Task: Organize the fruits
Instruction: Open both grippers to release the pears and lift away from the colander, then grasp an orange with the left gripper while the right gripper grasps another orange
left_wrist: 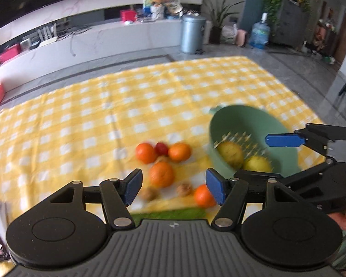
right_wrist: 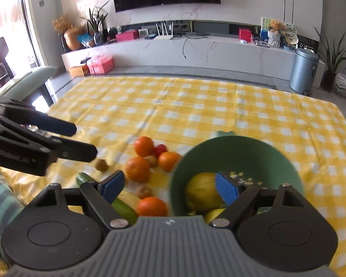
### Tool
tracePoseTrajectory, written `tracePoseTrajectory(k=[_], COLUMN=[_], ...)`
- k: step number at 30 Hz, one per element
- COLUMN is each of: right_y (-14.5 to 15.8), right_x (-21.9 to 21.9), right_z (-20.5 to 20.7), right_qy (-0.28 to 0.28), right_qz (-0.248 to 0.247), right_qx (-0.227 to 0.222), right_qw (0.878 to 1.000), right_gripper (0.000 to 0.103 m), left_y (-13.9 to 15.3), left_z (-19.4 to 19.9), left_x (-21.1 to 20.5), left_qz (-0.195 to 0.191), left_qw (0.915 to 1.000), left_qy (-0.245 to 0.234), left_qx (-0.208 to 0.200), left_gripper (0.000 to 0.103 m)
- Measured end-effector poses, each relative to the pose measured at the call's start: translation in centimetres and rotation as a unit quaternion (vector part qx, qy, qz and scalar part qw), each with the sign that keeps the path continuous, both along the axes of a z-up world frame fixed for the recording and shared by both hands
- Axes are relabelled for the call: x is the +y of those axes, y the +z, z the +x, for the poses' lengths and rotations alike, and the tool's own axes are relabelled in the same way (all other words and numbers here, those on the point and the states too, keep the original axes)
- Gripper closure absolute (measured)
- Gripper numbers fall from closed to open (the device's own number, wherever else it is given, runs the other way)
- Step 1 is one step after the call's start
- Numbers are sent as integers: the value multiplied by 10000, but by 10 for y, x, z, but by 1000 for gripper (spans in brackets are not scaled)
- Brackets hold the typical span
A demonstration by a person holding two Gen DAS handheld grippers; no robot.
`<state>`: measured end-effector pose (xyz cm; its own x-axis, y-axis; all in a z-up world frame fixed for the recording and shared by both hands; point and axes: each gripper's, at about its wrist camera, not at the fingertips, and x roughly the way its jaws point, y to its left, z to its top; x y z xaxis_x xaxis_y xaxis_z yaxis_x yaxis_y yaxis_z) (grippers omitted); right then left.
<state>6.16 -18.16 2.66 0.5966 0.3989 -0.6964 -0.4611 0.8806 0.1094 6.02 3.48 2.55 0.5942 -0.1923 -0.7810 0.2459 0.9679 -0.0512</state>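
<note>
Yellow-and-white checked cloth (right_wrist: 196,106) covers the work surface, with a long white media bench and dark screen behind; both views are motion-blurred. Progress so far: a green colander bowl (right_wrist: 253,152) sits at about 4 o'clock on the cloth in the right wrist view and already holds two yellow fruits (right_wrist: 203,191), one large and one partly hidden beneath it. Left outside, in a loose cluster just beside the bowl at its 9 o'clock: four oranges (left_wrist: 161,174), a small red fruit (left_wrist: 161,148), several small brown fruits (left_wrist: 184,189) too blurred to name, and a green cucumber (right_wrist: 124,207) lying at the near edge. Judged state: early, roughly two items sorted and about ten still loose. The left gripper (left_wrist: 174,185) hangs above the cluster with its blue pads spread and nothing between them; an orange shows in the gap but lies below on the cloth, untouched. The right gripper (right_wrist: 170,188) is likewise spread wide and empty, one pad over the bowl's interior in front of the yellow fruit, the other over the cucumber side. Neither tool carries anything. Next pickup likely one of the near oranges.
</note>
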Motion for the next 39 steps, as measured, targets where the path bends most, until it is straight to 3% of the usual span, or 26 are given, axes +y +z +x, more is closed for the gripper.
tracePoseTrajectory(k=[4, 9, 15, 27, 39], right_y=[-13, -37, -65, -94, -110], right_x=[18, 24, 21, 24, 23], right_z=[-21, -36, -33, -7, 9], right_qy=[-137, -498, -1007, -2020, -2101], right_qz=[28, 126, 374, 917, 1052], right_qx=[22, 287, 705, 1206, 1445], right_qw=[9999, 9983, 9917, 9676, 9612], right_gripper=[25, 41, 43, 46, 50], left_y=[-14, -29, -39, -77, -105], left_z=[-12, -21, -17, 21, 60], left_x=[9, 24, 27, 20, 18], left_qz=[250, -100, -214, -355, -763], left_qw=[9995, 9997, 9997, 9992, 9961], left_qy=[27, 19, 116, -126, 103], left_qx=[177, 224, 0, 157, 429], left_gripper=[39, 39, 39, 39, 39])
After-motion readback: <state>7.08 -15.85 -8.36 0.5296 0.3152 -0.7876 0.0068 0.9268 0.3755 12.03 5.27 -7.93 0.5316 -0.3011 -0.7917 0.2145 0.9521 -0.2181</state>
